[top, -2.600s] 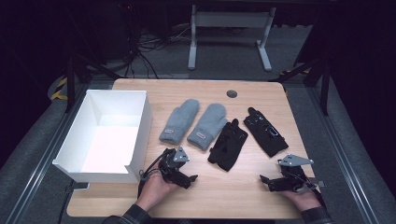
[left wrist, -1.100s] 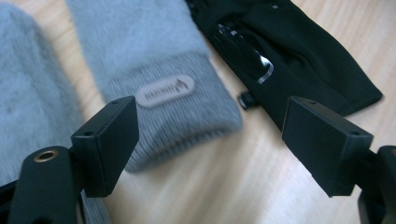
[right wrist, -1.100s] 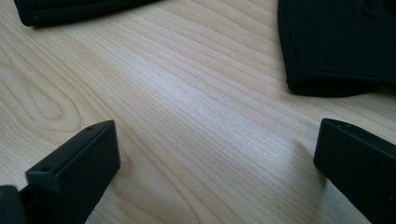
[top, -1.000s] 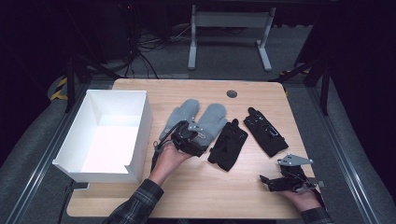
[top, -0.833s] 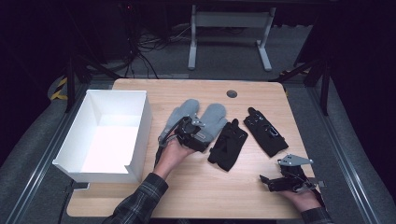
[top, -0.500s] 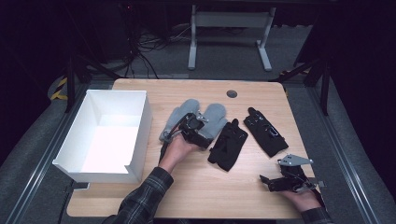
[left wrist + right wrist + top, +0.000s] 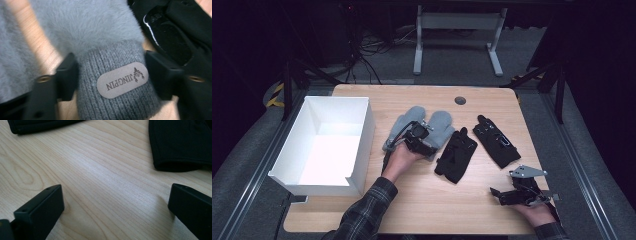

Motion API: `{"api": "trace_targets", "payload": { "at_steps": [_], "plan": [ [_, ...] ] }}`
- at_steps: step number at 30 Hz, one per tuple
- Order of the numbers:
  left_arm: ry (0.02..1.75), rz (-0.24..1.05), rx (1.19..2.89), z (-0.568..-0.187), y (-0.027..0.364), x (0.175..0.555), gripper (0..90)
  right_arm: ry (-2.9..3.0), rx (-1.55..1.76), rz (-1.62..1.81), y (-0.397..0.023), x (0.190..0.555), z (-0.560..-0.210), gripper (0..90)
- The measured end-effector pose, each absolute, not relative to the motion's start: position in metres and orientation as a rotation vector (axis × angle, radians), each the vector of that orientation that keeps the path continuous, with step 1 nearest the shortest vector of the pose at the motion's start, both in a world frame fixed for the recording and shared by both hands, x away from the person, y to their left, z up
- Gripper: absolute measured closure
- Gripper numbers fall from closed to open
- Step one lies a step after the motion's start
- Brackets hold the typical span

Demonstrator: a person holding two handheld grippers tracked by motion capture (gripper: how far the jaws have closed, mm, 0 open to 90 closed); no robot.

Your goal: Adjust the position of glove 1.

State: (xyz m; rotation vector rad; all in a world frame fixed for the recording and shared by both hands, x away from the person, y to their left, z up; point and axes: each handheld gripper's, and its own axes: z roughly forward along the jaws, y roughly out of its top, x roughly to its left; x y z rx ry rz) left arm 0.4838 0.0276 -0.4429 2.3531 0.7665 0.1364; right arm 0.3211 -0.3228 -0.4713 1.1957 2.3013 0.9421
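Two grey fluffy mittens (image 7: 403, 125) lie side by side at the table's middle, with two black gloves (image 7: 456, 155) to their right. My left gripper (image 7: 422, 138) rests low over the right mitten (image 7: 443, 124). In the left gripper view its jaws stand open on either side of that mitten's knitted cuff (image 7: 112, 62), which bears a JINGPIN label (image 7: 122, 80); the left gripper (image 7: 110, 75) has a black glove (image 7: 185, 37) just beside it. My right gripper (image 7: 506, 195) sits open on bare wood near the front right edge. Its own view shows the right gripper (image 7: 115, 202) with a glove cuff (image 7: 180, 142) ahead.
A white open box (image 7: 368, 131) stands at the table's left side, close to the left mitten. A round cable hole (image 7: 460, 100) sits near the back edge. Bare wood (image 7: 432, 200) runs along the front between the two arms.
My left gripper has travelled from the table's front edge forward onto the right grey mitten and settled over its cuff. The right gripper has stayed put.
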Motion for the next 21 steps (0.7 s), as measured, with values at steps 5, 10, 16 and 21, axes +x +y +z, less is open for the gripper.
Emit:
{"api": "trace_targets", "payload": {
  "at_steps": [5, 10, 16, 21],
  "plan": [
    [0.748, 0.113, 2.339, -0.437, 0.032, 0.481, 60.7, 2.301, 1.196, 0.942, -0.323, 0.321, -0.471, 0.3],
    [0.723, 0.090, 2.328, -0.431, 0.038, 0.477, 65.4, 2.301, 1.196, 0.942, -0.323, 0.321, -0.471, 0.3],
    [0.656, 0.075, 2.310, -0.415, 0.045, 0.465, 68.1, 2.301, 1.196, 0.942, -0.323, 0.321, -0.471, 0.3],
    [0.601, 0.070, 2.298, -0.405, 0.049, 0.454, 68.3, 2.301, 1.195, 0.942, -0.323, 0.321, -0.471, 0.3]
  ]
}}
